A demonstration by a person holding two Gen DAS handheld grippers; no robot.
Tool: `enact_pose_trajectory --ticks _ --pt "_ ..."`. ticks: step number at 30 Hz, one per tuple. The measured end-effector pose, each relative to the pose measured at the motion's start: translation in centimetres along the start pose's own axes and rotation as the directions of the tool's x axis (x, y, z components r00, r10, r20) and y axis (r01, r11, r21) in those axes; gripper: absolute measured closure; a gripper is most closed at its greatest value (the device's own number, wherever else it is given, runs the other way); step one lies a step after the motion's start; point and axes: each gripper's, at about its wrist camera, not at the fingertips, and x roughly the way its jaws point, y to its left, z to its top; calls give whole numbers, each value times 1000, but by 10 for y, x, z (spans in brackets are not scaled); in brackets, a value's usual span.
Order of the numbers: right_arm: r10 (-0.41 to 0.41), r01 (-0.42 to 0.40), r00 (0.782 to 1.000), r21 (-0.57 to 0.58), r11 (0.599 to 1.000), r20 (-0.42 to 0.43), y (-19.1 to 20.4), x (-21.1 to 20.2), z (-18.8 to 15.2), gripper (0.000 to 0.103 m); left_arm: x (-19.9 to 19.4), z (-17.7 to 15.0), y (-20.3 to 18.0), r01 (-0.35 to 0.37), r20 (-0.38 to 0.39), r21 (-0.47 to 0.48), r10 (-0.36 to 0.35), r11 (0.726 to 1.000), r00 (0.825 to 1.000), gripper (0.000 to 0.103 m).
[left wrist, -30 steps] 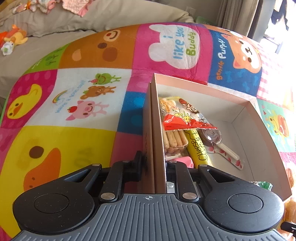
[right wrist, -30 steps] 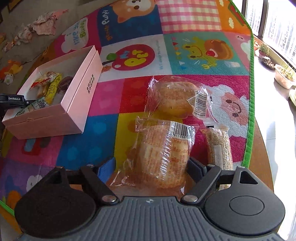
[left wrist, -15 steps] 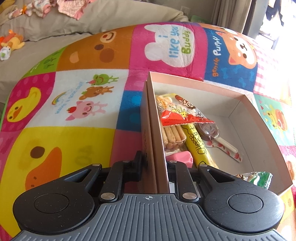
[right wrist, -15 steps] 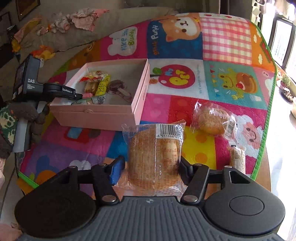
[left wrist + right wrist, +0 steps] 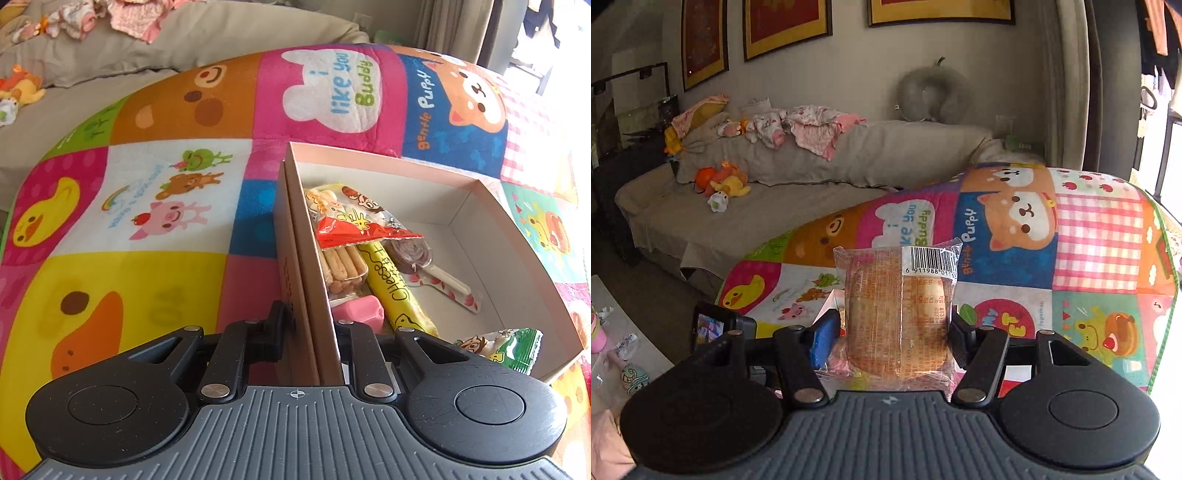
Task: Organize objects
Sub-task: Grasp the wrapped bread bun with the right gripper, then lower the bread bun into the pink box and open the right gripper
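Note:
An open pink cardboard box (image 5: 517, 266) lies on the play mat. It holds a red packet of biscuit sticks (image 5: 354, 229), a yellow cheese stick (image 5: 395, 291), a wrapped lollipop (image 5: 410, 254), a pink candy (image 5: 360, 312) and a green packet (image 5: 506, 347). My left gripper (image 5: 310, 325) is shut on the box's near left wall, one finger outside and one inside. A clear-wrapped bread packet (image 5: 901, 314) with a barcode is clamped between the pads of my right gripper (image 5: 892, 332), held up above the mat. The left gripper's body (image 5: 716, 326) shows low on the left in the right wrist view.
The colourful cartoon play mat (image 5: 1089, 258) covers the table under both grippers. Behind it runs a grey sofa (image 5: 775, 206) with plush toys, baby clothes and a neck pillow (image 5: 931, 96). A low table (image 5: 613, 350) with small items sits at the far left.
My right gripper closed on the bread packet and lifted it off the mat, and its view swung up toward the sofa and wall. The left gripper stayed clamped on the box wall.

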Motion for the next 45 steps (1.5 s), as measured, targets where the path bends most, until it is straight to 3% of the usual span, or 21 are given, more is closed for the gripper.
enact_pose_trajectory --ticks 5,8,20,30,35,45 --pt "-42 42 992 -1 999 -120 13 79 -6 42 -1 -3 2 13 16 -3 -13 1000 1000 84" --pt "-77 74 986 -27 997 -151 19 113 -11 42 -2 -5 3 19 26 4 -19 1000 999 84" --pt "-85 73 970 -59 996 -229 19 182 -15 42 -2 -6 4 24 35 6 -24 1000 999 84" --pt "-78 66 971 -58 996 -227 11 190 -23 40 -2 -7 1 11 43 10 -11 1000 999 84" --pt "-88 75 977 -72 995 -196 10 181 -22 29 -2 -8 1 11 44 9 -11 1000 999 84" --pt "-114 108 987 -55 993 -113 -13 118 -26 24 -2 -8 2 12 47 4 -12 1000 999 84"
